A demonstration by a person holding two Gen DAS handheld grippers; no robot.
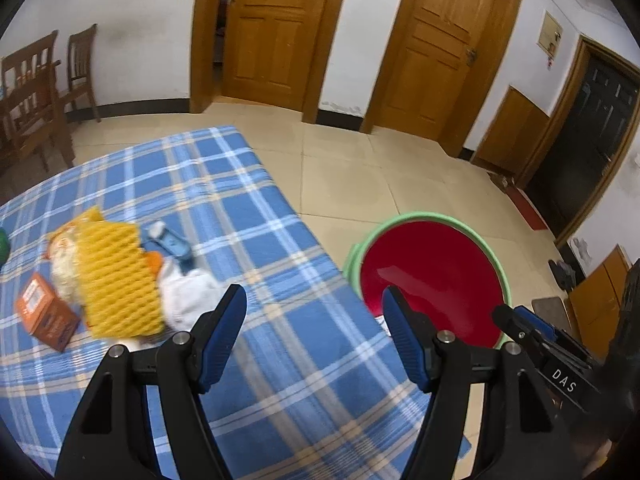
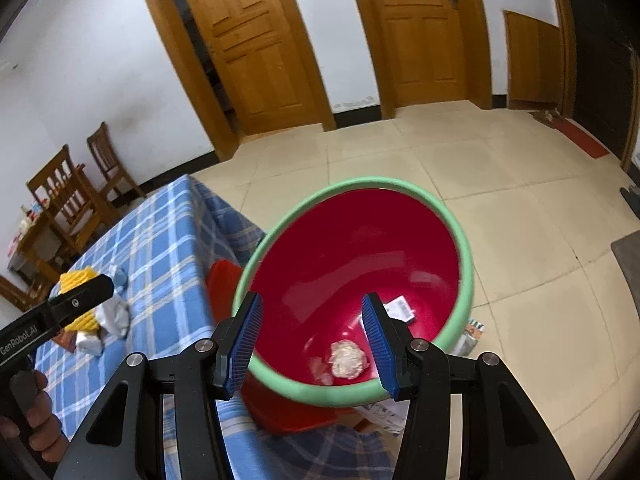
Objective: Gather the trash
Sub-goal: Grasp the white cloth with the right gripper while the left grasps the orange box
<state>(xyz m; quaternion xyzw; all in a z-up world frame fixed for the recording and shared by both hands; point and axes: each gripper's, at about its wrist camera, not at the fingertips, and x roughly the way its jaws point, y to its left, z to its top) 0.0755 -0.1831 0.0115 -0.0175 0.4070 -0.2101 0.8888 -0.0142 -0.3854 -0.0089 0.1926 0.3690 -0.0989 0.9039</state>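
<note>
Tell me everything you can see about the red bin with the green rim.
The red bin is a round, glossy, plastic-looking container, deep red inside with a thick pale green rim. It stands open, with no lid, on the tiled floor beside the edge of the blue plaid cloth. Inside lie a crumpled whitish wad, some smaller white scraps and a printed white label. A red object shows below it at the near side; whether they touch is unclear. Nothing grips it: the right gripper hangs above its mouth, fingers apart and empty.

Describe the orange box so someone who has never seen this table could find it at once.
Start at the blue plaid tablecloth and find the trash pile around the yellow foam net. The orange box lies at the pile's left edge: the only hard-cornered carton, with white print, among soft crumpled wrappers.
</note>
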